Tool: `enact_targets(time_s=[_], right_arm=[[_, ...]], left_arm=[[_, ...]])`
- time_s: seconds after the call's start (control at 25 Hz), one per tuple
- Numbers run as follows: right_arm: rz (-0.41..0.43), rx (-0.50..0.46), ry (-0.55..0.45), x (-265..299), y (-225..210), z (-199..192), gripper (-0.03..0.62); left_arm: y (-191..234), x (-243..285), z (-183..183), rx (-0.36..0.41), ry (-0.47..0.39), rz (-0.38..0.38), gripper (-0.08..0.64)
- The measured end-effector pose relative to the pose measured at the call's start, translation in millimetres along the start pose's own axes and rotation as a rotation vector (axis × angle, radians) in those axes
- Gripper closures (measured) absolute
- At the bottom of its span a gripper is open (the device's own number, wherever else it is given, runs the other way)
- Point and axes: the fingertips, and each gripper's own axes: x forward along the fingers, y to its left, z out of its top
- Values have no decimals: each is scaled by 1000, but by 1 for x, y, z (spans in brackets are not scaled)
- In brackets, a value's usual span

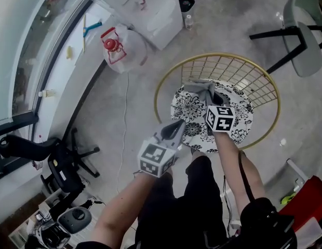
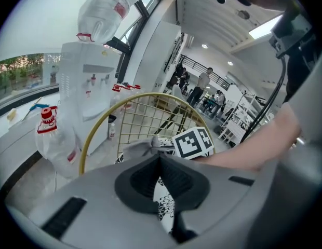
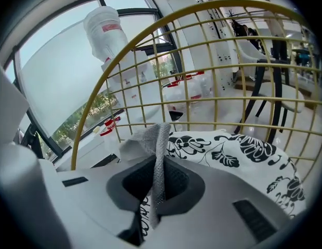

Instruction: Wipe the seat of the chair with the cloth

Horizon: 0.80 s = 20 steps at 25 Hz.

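Note:
A gold wire chair (image 1: 229, 66) holds a round seat cushion (image 1: 240, 113) with a black-and-white flower print. My right gripper (image 1: 209, 100) is over the back of the seat, shut on a grey cloth (image 1: 200, 89). In the right gripper view the cloth (image 3: 153, 137) stands up bunched from between the closed jaws (image 3: 160, 165), with the cushion (image 3: 239, 152) just beyond. My left gripper (image 1: 178, 124) hovers at the seat's front left edge. Its jaws (image 2: 160, 158) are shut with nothing in them, and the cloth (image 2: 137, 148) shows beyond them.
A white water dispenser (image 1: 150, 9) and a clear jug with a red cap (image 1: 122, 45) stand behind the chair on the left. A grey chair (image 1: 305, 30) is at the upper right, a black office chair (image 1: 57, 162) at the left. The person's legs are against the seat front.

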Motion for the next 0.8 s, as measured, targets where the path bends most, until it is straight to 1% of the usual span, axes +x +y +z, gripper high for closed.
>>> enact_targets(time_s=[0.16,0.32,0.56,0.72,0.8], right_arm=[[-8,23,4,2,-5,-6,569],[-22,31,1,0,-13,-9,569],[-75,92,-2,-10,-43,-15,569],[-109,123,3,-19,-61,-21,569],[-125,139,3,-24,-70,-21,569]], left_arm=[[-1,3,-5,-11,-3,13,554],[-6,10,-5,-66,-3,-6,555],[-12,17,-5,-36,11,-17,555],[-16,23,-14,-13,41,-10,555],[-23,26,-13,-4,46,-24,554]])
